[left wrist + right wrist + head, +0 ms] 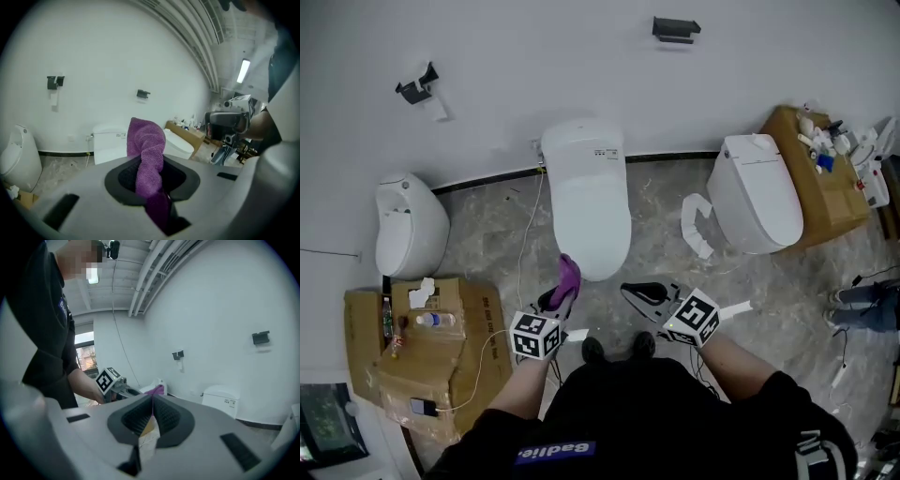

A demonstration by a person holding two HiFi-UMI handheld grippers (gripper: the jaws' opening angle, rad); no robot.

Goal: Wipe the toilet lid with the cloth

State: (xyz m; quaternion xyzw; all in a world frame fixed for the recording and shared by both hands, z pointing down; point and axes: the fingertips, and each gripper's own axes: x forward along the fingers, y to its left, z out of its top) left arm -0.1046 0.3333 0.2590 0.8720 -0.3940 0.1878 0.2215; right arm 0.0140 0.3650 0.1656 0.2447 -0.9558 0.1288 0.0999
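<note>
Cloth [148, 137] clamped in left gripper [151, 164] jaws; shirt [609, 403] lettering reads "Badlie".

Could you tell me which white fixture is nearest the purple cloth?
The middle toilet, just ahead of the cloth; the left fixture and right fixture stand well aside.

cloth [147, 154] purple | toilet lid [591, 211] white | floor [487, 246] grey, marbled

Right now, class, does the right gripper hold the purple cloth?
No: the purple cloth is clamped in the left gripper; the right gripper's jaws meet empty.
</note>
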